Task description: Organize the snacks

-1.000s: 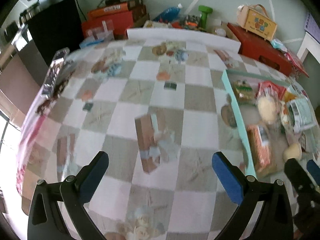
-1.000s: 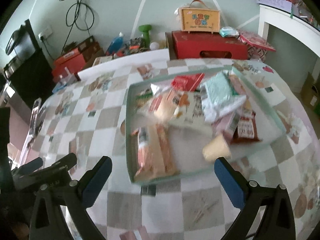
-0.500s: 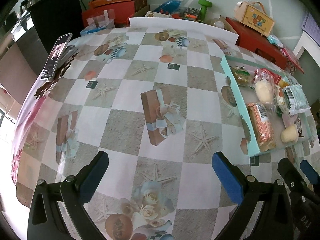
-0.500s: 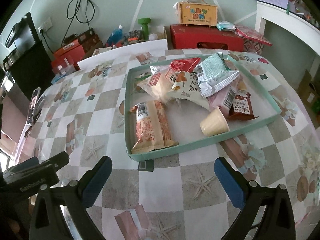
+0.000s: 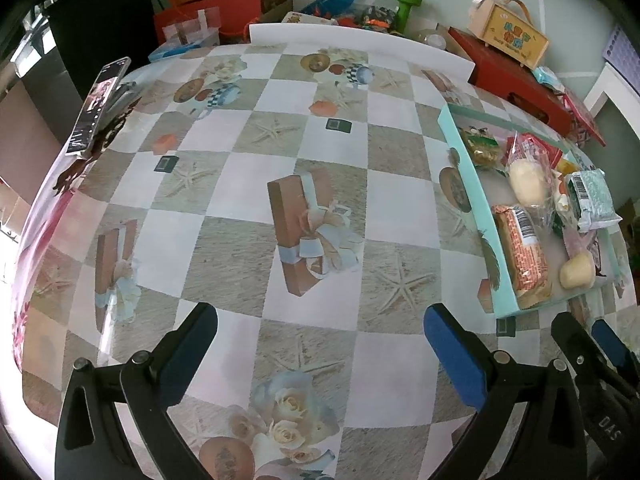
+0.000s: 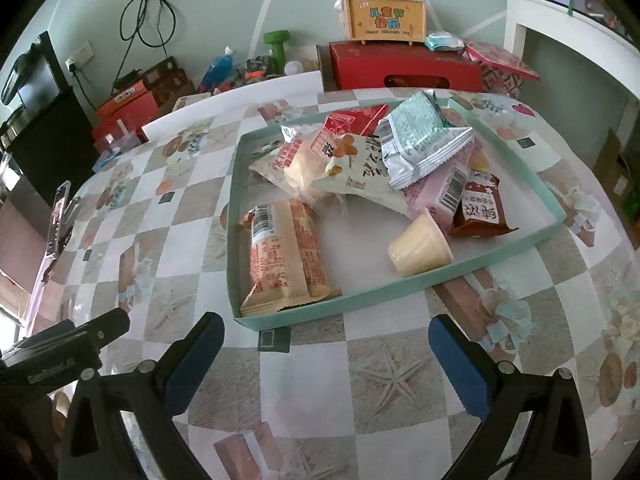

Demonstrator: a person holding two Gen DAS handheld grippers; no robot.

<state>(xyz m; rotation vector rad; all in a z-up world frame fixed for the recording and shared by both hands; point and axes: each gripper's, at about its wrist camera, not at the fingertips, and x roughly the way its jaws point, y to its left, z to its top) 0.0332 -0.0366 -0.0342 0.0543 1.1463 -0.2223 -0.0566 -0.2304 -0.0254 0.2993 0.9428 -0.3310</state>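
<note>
Snacks sit piled in a teal tray (image 6: 400, 286) on the right half of the tabletop (image 6: 304, 376), w/ its near wall just ahead of the right tool (image 6: 326, 346). Inside, near-left corner: orange biscuit pack (image 6: 282, 258) lying flat along the left wall. Near wall, mid: pale yellow pudding cup (image 6: 418, 248) tipped on its side. Just right of the cup, a dark red packet (image 6: 480, 212) leaning on a pink packet (image 6: 438, 192). Toward the far wall a heap: mint-green foil bag (image 6: 420, 138) on top, white nut bag (image 6: 360, 168) under it, clear-wrapped bun pack (image 6: 296, 158) to the left, red packet (image 6: 352, 120) at the back. Left wrist view has the same tray (image 5: 466, 184) at the right edge of the tabletop (image 5: 248, 184), biscuit pack (image 5: 520, 254) and cup (image 5: 576, 272) at its near end. Right tool: blue pads well apart, nothing between, hovering over the checkered cloth before the tray. Left tool (image 5: 320, 340): pads also wide apart, empty, over the tabletop middle, left of the tray. Phone (image 5: 98, 106) propped at the far-left edge of the tabletop. Beyond the far edge: red box (image 6: 404, 68) w/ a yellow handled case (image 6: 384, 18) on top, green dumbbell (image 6: 277, 42), blue bottle (image 6: 216, 68), orange boxes (image 6: 128, 106).
</note>
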